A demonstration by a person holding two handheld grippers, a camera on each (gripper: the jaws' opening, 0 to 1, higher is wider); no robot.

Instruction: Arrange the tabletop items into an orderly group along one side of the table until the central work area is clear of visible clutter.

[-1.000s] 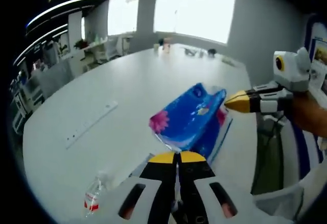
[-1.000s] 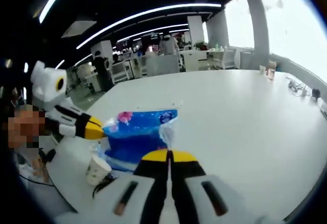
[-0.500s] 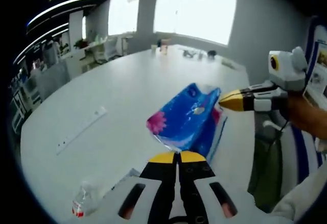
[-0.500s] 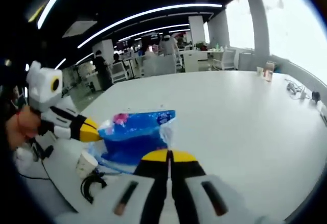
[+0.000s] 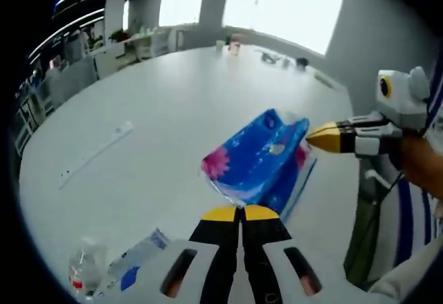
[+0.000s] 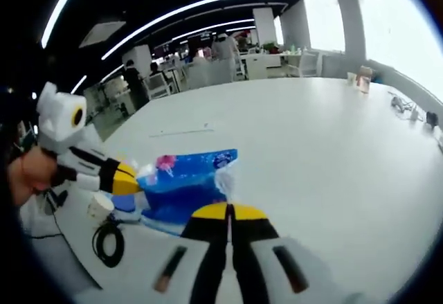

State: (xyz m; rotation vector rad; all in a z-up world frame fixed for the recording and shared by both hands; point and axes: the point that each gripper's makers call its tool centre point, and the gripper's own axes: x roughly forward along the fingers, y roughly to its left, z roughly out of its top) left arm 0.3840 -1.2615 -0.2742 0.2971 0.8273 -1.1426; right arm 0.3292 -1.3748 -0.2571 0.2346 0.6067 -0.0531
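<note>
A blue tissue pack (image 5: 257,157) with a pink flower print hangs over the white table (image 5: 152,110), held at two ends. My left gripper (image 5: 241,211) is shut on its near plastic edge. My right gripper (image 5: 320,138) comes in from the right, shut on the far corner. In the right gripper view the same pack (image 6: 183,179) lies between my right gripper (image 6: 228,210) at the bottom and my left gripper (image 6: 128,179) at the left. A hand holds the left gripper there.
A long white ruler (image 5: 93,155) lies on the table to the left. A clear plastic bottle (image 5: 83,276) and a blue-and-white wrapper (image 5: 138,262) sit near the front edge. A paper cup (image 6: 100,207) and a coiled black cable (image 6: 107,242) sit beside the pack. Small items (image 6: 363,82) stand at the far edge.
Both views have shifted with the hands. The pack stays gripped at both ends, and in the right gripper view the cup and cable now show clearer below it.
</note>
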